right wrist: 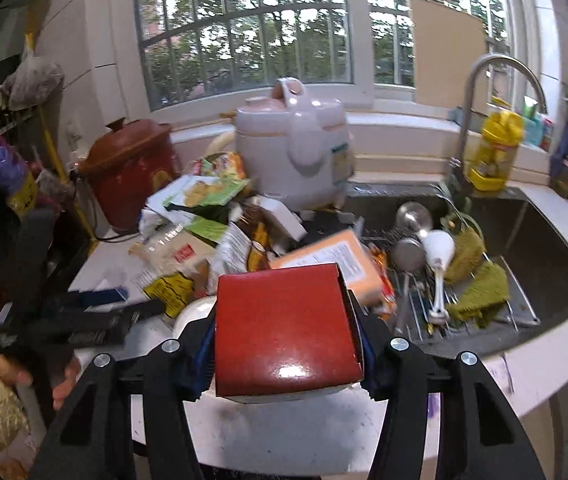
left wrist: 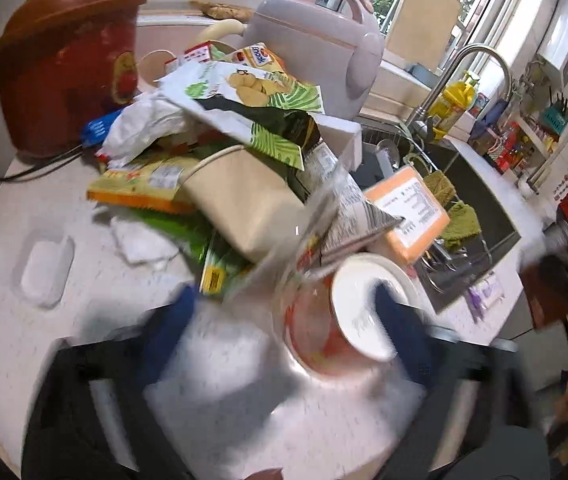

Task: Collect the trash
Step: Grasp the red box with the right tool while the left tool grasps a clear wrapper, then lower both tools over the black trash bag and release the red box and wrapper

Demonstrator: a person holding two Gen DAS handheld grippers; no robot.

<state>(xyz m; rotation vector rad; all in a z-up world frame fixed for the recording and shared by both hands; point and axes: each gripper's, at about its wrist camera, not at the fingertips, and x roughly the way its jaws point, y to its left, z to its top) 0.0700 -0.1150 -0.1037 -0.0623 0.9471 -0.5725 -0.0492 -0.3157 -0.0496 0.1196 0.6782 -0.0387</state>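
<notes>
Right wrist view: right hand-held gripper (right wrist: pixel 285 344), angled downward, clamps red box (right wrist: pixel 284 328); left's grip unclear.

Glossy red cardboard box (right wrist: pixel 284 328); matt plastic rice cooker (right wrist: pixel 295 144); glazed brown ceramic pot (right wrist: pixel 132 168); brushed steel sink (right wrist: pixel 543 240); rough green cloths (right wrist: pixel 479 292); speckled stone-look countertop (left wrist: pixel 24 340).

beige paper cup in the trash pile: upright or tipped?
Tipped. The beige paper cup lies on its side on the wrappers, its rim facing up-left in the left wrist view.
</notes>
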